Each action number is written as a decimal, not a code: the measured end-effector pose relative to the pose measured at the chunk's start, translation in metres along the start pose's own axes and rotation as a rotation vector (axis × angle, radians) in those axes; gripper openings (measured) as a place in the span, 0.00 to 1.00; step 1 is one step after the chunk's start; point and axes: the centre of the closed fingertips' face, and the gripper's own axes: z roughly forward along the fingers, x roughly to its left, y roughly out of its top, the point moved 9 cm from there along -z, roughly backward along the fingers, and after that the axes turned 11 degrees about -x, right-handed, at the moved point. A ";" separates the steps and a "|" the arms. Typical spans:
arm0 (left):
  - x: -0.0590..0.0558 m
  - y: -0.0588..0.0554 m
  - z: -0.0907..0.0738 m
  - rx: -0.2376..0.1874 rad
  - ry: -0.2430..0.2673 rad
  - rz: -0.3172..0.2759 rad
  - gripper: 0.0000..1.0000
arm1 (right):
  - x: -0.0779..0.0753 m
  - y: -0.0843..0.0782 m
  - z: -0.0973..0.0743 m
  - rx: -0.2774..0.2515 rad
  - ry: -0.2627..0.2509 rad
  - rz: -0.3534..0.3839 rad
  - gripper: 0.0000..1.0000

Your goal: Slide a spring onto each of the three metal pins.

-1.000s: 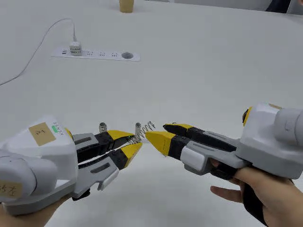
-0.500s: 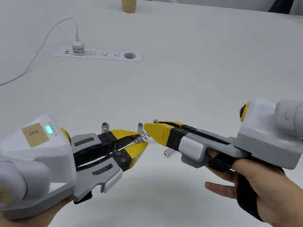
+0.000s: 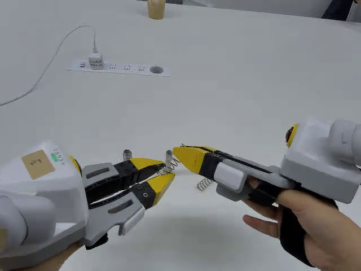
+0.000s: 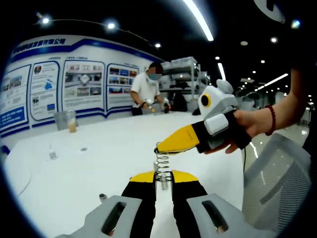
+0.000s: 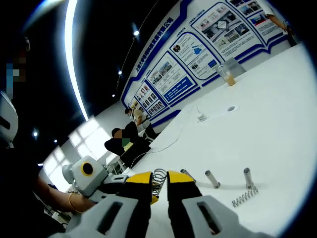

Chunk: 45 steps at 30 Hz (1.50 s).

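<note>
My left gripper (image 3: 167, 170) comes in from the lower left. In the left gripper view its yellow tips (image 4: 163, 176) are shut on a short upright metal pin (image 4: 164, 184). A coil spring (image 4: 162, 161) rises from that pin. My right gripper (image 3: 176, 151) reaches in from the right and is shut on the spring's upper end (image 5: 157, 174). The spring (image 3: 172, 162) bridges the two sets of tips. Another pin (image 3: 127, 154) stands on the white table to the left. A loose spring (image 3: 204, 184) lies under the right jaws.
A white power strip (image 3: 121, 68) with a plug and cable lies at the back left, and a tan cup (image 3: 156, 8) stands at the far edge. Two more pins (image 5: 212, 178) (image 5: 247, 177) and the loose spring (image 5: 244, 197) sit on the table beyond the right jaws.
The right gripper has closed in on the left gripper's tips, and the spring between them now looks shorter and more upright. The loose spring has come into sight below the right jaws.
</note>
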 end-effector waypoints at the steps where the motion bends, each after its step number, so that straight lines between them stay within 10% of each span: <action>1: 0.000 0.000 0.000 0.000 0.001 0.001 0.11 | 0.000 0.001 0.000 -0.001 0.002 -0.006 0.12; 11: 0.004 -0.007 0.001 0.057 0.022 -0.001 0.19 | 0.002 0.005 0.000 -0.004 -0.007 -0.080 0.12; 20: 0.004 -0.023 -0.003 0.143 0.040 -0.051 0.35 | -0.003 0.012 0.004 0.018 -0.049 -0.287 0.12; 30: 0.001 -0.028 -0.003 0.155 0.039 -0.034 0.46 | -0.011 0.016 0.019 0.059 -0.064 -0.513 0.12; 45: -0.001 -0.035 -0.003 0.170 0.039 -0.026 0.61 | -0.033 0.005 0.042 0.109 -0.066 -0.658 0.12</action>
